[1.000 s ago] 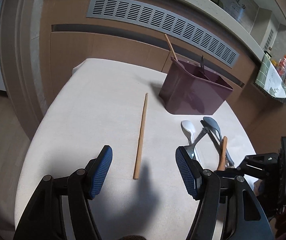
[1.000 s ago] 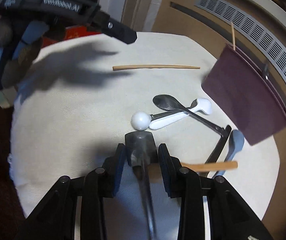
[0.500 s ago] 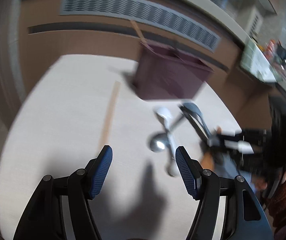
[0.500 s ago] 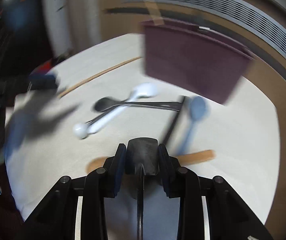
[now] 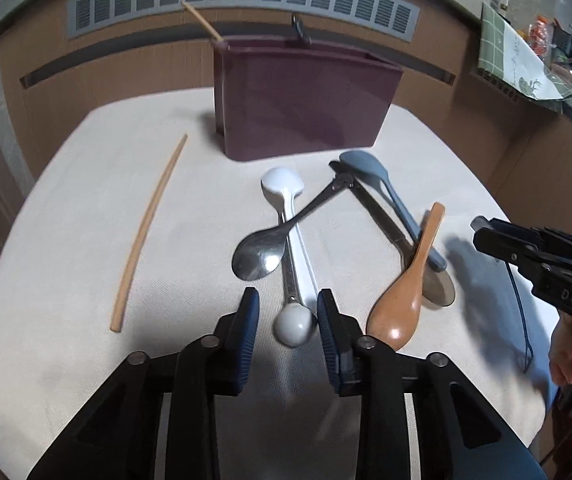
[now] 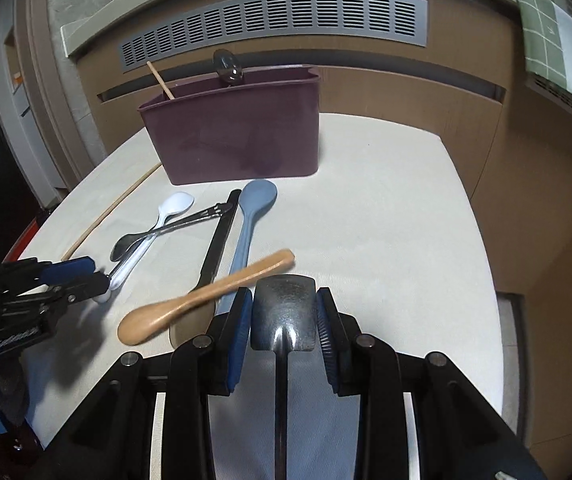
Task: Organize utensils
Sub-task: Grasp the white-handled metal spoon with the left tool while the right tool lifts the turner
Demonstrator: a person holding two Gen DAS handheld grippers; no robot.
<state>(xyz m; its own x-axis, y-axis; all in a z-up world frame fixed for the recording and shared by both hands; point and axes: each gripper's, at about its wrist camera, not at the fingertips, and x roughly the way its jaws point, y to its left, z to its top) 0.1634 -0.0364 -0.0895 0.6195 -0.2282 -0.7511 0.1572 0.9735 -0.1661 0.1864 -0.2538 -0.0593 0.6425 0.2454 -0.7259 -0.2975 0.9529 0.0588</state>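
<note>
Left gripper (image 5: 288,316) had swung off the loose chopstick (image 5: 147,232), which it framed a second ago with jaws wide, and narrowed onto the ball end of the white spoon (image 5: 292,240). Right pad looked to be touching the ball, left pad showed a gap, so partly closed and not yet gripping as far as I could tell. Right gripper (image 6: 284,316) was unchanged in grip: jaws clamped on the flat end of a dark metal utensil (image 6: 283,320), shaft running back under the camera; it had turned from facing across the table to facing the purple caddy (image 6: 237,132) at the far edge. The caddy already held a chopstick (image 6: 159,78) and a metal spoon (image 6: 227,66). On the white tablecloth (image 6: 386,200) remained the pile: white spoon crossed by a steel spoon (image 5: 261,252), a grey-blue spoon (image 5: 382,188) beside a black-handled utensil (image 6: 217,244), a wooden spoon (image 6: 205,296) lying over both handles. My read: both hands were working in parallel, right lined up to carry its piece to the caddy, left about to close on the white spoon. Risk: the steel spoon lay across the white one and could get dragged on lift.
</note>
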